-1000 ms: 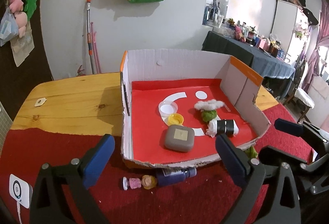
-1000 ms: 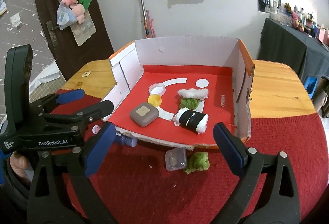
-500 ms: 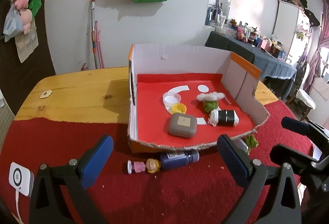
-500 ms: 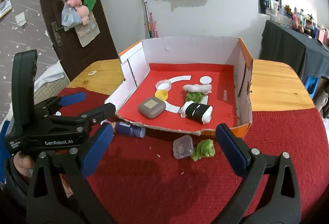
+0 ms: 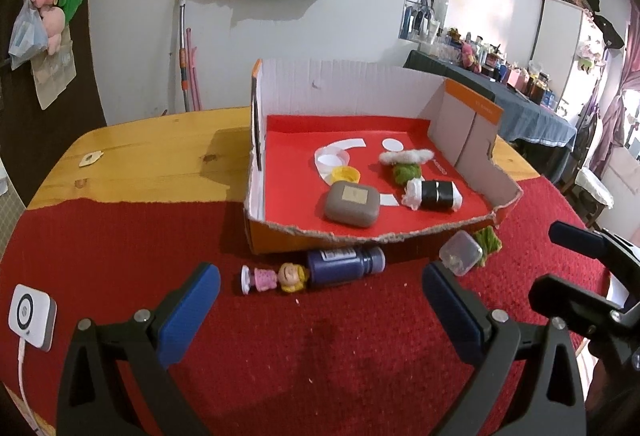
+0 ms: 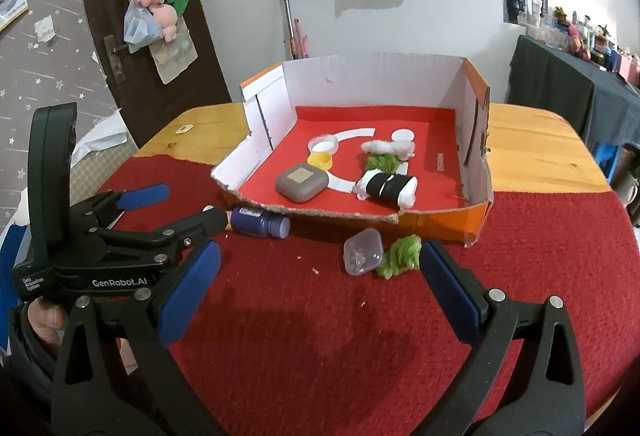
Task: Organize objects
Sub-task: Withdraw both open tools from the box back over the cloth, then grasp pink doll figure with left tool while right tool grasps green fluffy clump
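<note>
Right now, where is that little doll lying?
In the left wrist view, the little doll lies on the red cloth before the cardboard box, head against the dark blue bottle.

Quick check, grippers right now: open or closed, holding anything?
Left gripper: open, holding nothing, above the red cloth.
Right gripper: open, holding nothing.

Both wrist cameras sit low over the red cloth [image 5: 320,356], looking forward between their own fingers toward the back wall. The left view faces the cardboard box [image 5: 360,92] from its front-left, the right view from its front-right; both share the box.
</note>
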A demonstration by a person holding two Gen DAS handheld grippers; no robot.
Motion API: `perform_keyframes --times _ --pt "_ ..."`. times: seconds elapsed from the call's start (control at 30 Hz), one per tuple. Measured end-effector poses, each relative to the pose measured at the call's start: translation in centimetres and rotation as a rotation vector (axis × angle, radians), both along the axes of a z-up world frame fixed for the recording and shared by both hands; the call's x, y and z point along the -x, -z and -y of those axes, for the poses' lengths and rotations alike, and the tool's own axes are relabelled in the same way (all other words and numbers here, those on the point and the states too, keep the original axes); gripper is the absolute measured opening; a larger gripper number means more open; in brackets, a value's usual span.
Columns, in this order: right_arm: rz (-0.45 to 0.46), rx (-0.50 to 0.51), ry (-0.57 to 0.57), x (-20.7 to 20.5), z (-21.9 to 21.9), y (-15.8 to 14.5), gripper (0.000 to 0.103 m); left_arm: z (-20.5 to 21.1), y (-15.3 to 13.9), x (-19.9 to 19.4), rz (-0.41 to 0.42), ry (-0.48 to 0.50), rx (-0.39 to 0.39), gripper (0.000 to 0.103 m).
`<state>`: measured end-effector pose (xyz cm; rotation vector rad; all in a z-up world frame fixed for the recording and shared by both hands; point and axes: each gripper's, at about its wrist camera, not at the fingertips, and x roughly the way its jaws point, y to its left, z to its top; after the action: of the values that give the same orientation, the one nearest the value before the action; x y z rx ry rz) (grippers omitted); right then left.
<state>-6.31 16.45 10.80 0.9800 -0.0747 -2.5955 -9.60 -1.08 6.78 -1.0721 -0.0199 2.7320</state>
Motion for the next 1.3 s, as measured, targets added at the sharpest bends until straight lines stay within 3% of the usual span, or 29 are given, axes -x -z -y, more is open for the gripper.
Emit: perform_keyframes --times 0.43,0.5,0.67,0.87,1.3 --pt "0.03 0.008 0.004 -0.4 -0.2 1.6 0.102 0.1 1.9 -0.4 0.033 -0.004 -0.006 0.103" --pt "0.035 0.011 0.007 -0.3 -0.3 1.9 0.101 0.2 2.1 -0.2 0.037 -0.002 -0.013 0.098" --pt "0.052 0.005 0.004 0.1 -0.3 2.4 0.088 0.7 2.4 0.3 0.052 -0.004 -0.026 0.082" --pt "0.076 -0.004 0.039 1.0 -1.0 3.3 0.071 1.9 3.1 1.1 0.078 -0.027 -0.029 0.07" --pt "0.122 -0.037 0.17 4.0 -4.8 4.9 0.063 3.6 4.3 2.9 0.124 -0.082 -0.017 0.061"
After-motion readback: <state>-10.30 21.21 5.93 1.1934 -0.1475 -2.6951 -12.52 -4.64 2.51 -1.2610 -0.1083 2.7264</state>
